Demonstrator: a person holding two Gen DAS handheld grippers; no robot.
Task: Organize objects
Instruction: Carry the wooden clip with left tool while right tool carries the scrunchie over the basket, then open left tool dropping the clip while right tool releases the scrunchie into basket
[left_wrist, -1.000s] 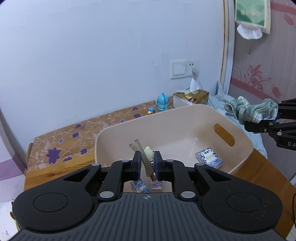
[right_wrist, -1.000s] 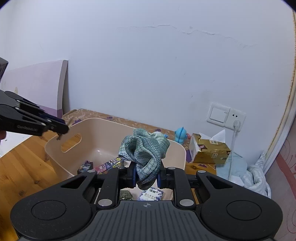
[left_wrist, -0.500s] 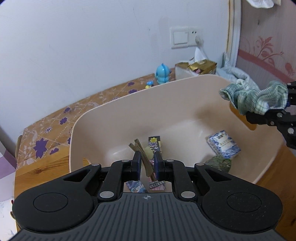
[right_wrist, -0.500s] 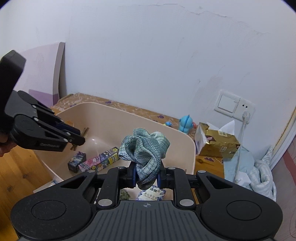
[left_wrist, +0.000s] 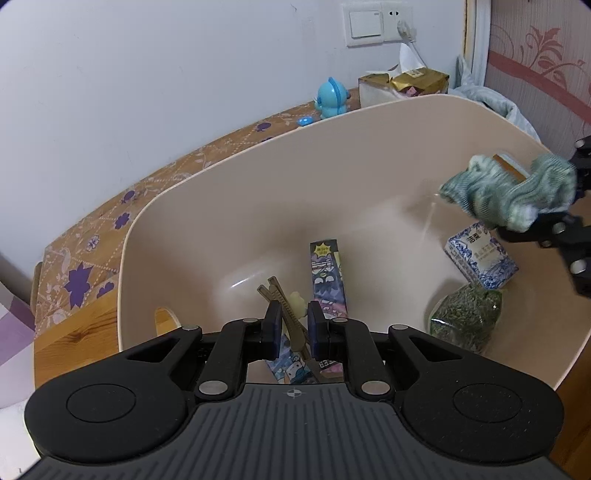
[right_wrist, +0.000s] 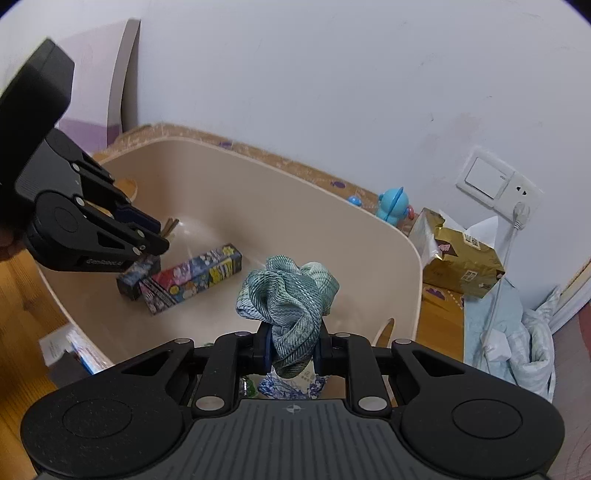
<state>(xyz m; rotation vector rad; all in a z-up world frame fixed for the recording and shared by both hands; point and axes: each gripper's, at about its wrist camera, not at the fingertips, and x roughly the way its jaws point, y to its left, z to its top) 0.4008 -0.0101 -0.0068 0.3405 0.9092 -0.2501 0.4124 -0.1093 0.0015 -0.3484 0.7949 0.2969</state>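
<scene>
- Both grippers are hanging over the beige plastic tub (left_wrist: 236, 192), each carrying a thing to drop in; this is the placing step.
- The left gripper (left_wrist: 291, 328) is pinching an olive hair clip (left_wrist: 286, 310), it seems, with a small pale charm on it.
- The right gripper (right_wrist: 291, 350) is clamping a bunched green checked cloth (right_wrist: 290, 295).
- Next, each one is needing to lower and open its tongs.
- In the tub are lying a cartoon-printed box (left_wrist: 328, 280), a blue-white packet (left_wrist: 480, 258) and a bag of green leaves (left_wrist: 465, 321).
</scene>
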